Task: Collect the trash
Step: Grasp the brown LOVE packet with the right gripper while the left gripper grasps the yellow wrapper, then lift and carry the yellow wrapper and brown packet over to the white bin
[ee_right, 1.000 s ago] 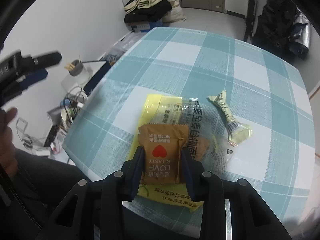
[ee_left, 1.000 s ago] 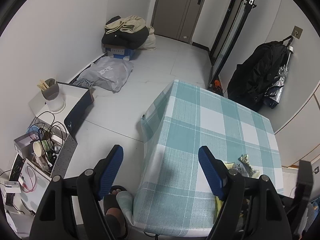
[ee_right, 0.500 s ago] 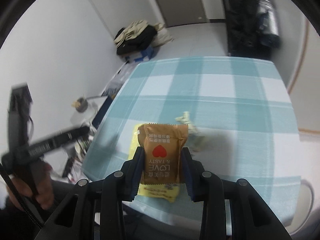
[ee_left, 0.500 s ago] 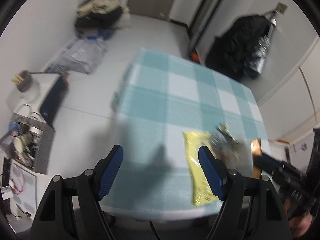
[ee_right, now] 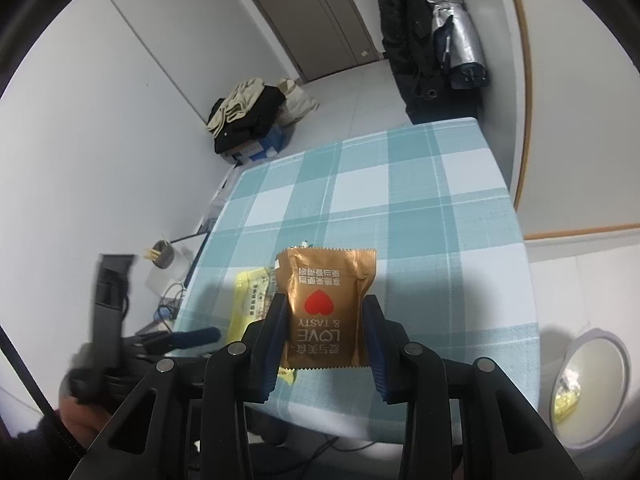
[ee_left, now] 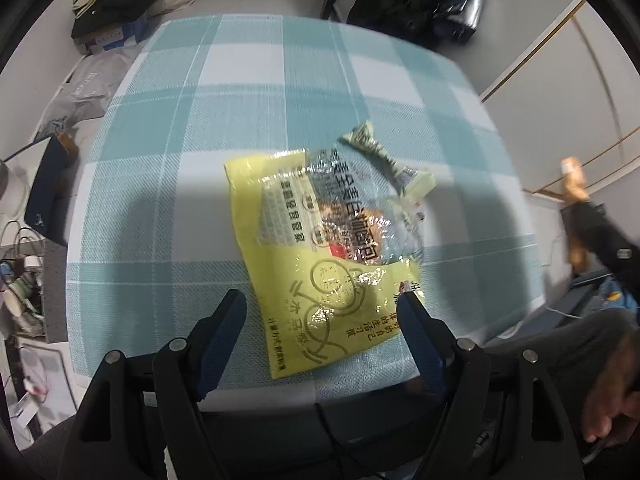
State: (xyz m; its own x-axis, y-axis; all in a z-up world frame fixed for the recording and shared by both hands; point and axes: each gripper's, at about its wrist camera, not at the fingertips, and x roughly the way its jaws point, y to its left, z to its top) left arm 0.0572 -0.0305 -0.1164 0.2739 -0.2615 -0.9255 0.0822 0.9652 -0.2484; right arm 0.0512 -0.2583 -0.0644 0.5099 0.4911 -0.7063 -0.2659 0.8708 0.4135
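The right gripper point(ee_right: 325, 322) pinches a brown snack packet point(ee_right: 327, 304) between its two blue pads, holding it upright above the near edge of the counter point(ee_right: 440, 208). The packet face carries a red heart and, inverted to the camera, the words "LOVE & TASTY" with lines of Chinese characters above and below; its top and bottom seams are serrated. The left gripper point(ee_left: 322, 312) is spread wide and holds nothing, its pads flanking the near end of a yellow plastic bag point(ee_left: 320, 264) that lies flat on the counter close to the near edge. The bag bears dark Chinese print and a line drawing with looped strokes; its upper right portion is clear film showing a red spot inside. The characters are too distorted to read. A pale green wrapper point(ee_left: 386, 158) with twisted ends lies at the bag's far right corner, touching or overlapping it. The counter is covered by a teal and white checked cloth; its far half and left side are bare. In the right wrist view, a round white bin point(ee_right: 588, 384) stands on the floor just beside the counter's right near corner, with yellow material visible inside. Floor space beyond the counter's far edge is open up to a pile of clothes point(ee_right: 248, 114) against the wall.
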